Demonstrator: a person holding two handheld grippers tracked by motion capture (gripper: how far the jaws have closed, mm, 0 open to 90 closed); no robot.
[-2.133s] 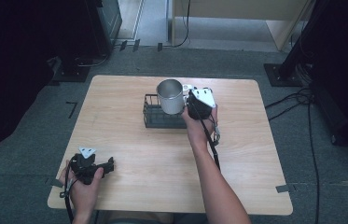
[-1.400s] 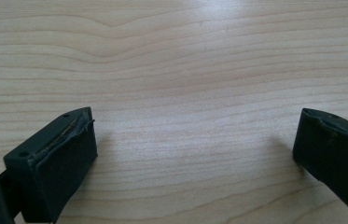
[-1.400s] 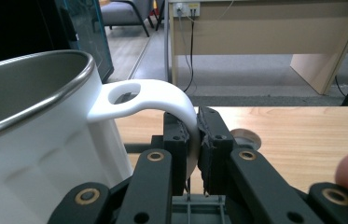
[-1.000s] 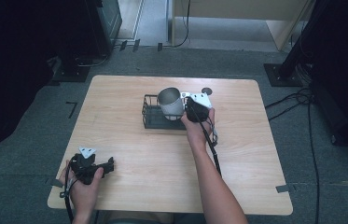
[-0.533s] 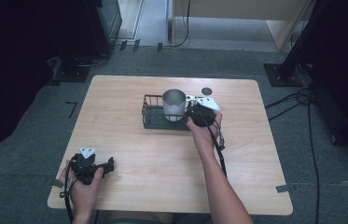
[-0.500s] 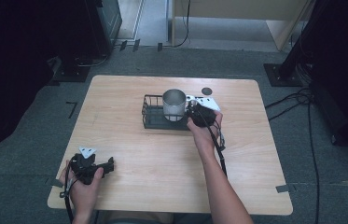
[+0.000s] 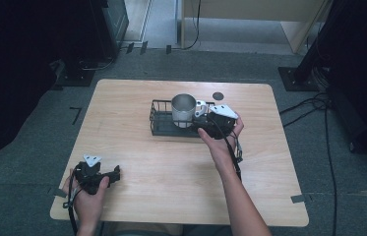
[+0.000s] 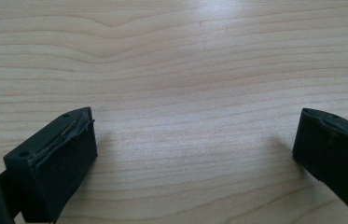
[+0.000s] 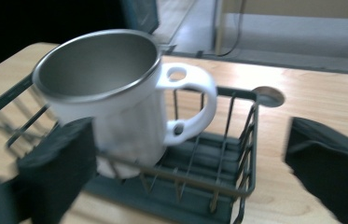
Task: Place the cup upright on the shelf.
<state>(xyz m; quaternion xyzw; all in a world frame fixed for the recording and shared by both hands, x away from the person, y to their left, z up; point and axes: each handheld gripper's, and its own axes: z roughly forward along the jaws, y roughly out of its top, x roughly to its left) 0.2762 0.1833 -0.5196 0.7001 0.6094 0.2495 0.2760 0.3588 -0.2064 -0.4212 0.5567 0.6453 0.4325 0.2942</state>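
Both tongs gape wide, holding nothing: right tongs (image 9: 190,163) beside the mug (image 9: 115,98), left tongs (image 8: 195,158) over bare table (image 8: 185,60)

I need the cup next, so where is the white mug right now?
The white mug stands in the black wire rack at the table's far middle, just left of the open right gripper.

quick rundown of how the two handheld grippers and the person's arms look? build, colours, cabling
Both are compact black units with a grey three-cornered plate on top. The left gripper trails a black cable down past the wrist; the right gripper has a black cable running back along the forearm. Each has two blocky black jaws with matte pads; the left gripper's pad looks frayed at its edge. Forearms are bare, no sleeves or gloves visible.
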